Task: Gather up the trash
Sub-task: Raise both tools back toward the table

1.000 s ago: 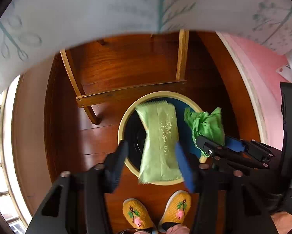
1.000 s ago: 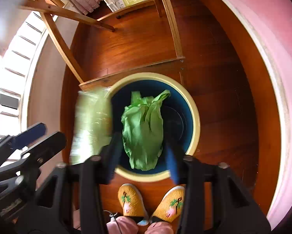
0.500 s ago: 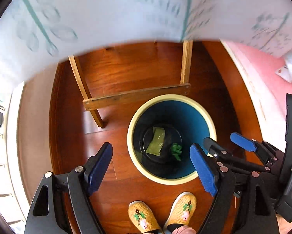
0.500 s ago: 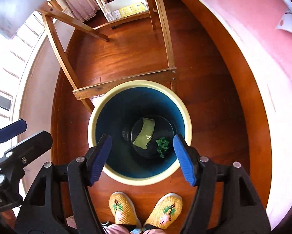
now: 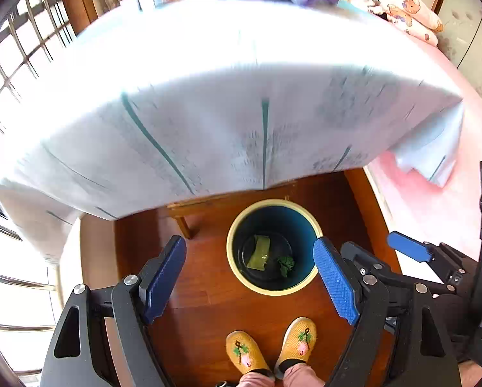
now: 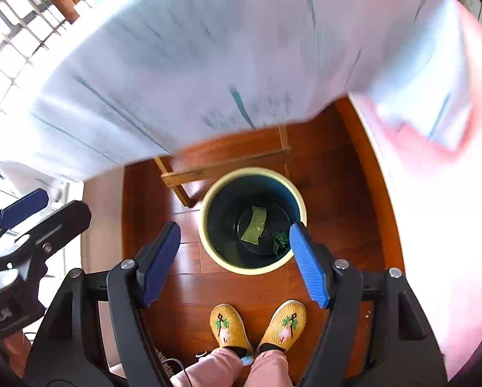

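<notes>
A round bin with a cream rim [image 5: 241,277] [image 6: 208,251] and dark blue inside stands on the wood floor. At its bottom lie a flat green wrapper [image 5: 258,253] [image 6: 255,224] and a crumpled green scrap [image 5: 285,263] [image 6: 279,240]. My left gripper [image 5: 250,277] hangs high above the bin, open, with nothing between its blue pads. My right gripper [image 6: 234,256] is also open and empty above the bin. Each gripper shows at the edge of the other's view.
A table with a white patterned cloth [image 5: 208,96] [image 6: 208,48] fills the upper half, its wooden legs [image 5: 183,225] beside the bin. A pink bed [image 5: 434,193] lies right, windows [image 5: 9,64] left. A person's yellow slippers [image 5: 270,345] stand before the bin.
Both grippers opened; the wrapper and the crumpled scrap fell to the bin's bottom. Both grippers have since risen, bringing the tabletop cloth into view.
</notes>
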`<state>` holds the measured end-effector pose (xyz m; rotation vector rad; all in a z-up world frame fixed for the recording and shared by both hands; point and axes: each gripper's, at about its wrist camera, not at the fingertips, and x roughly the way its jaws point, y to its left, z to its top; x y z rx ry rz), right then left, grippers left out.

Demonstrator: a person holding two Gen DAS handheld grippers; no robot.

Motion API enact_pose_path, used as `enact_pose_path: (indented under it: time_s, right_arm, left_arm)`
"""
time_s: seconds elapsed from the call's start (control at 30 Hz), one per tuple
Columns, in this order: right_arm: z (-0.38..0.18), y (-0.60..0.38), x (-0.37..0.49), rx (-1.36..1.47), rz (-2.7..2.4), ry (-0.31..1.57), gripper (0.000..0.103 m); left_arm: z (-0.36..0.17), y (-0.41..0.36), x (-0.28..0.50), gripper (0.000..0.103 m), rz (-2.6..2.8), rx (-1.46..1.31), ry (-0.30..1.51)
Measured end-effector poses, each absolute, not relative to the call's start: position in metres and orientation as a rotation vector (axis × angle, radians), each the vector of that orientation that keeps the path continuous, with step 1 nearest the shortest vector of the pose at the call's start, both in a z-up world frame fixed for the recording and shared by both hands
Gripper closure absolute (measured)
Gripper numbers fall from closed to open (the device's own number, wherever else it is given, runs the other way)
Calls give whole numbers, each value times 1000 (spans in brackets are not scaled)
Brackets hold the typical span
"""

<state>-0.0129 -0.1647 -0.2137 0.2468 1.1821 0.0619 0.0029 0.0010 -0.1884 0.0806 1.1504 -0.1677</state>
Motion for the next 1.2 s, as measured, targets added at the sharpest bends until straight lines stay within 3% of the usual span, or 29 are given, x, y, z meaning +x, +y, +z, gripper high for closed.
enact_pose_path:
  time_s: [0.47,0.77,1.2]
  right_arm:
    - [-10,-137,-40,186,74,1074,30]
    - [48,-125,-58,192,59,1020,30]
    - [99,-122,-39,198,32,897,25]
  left_arm:
    - [-13,27,-10,20,-132,57,1043]
    - [46,44,-26,20,-136,21,1005]
    - [86,66,-9,20,-154,-39,911]
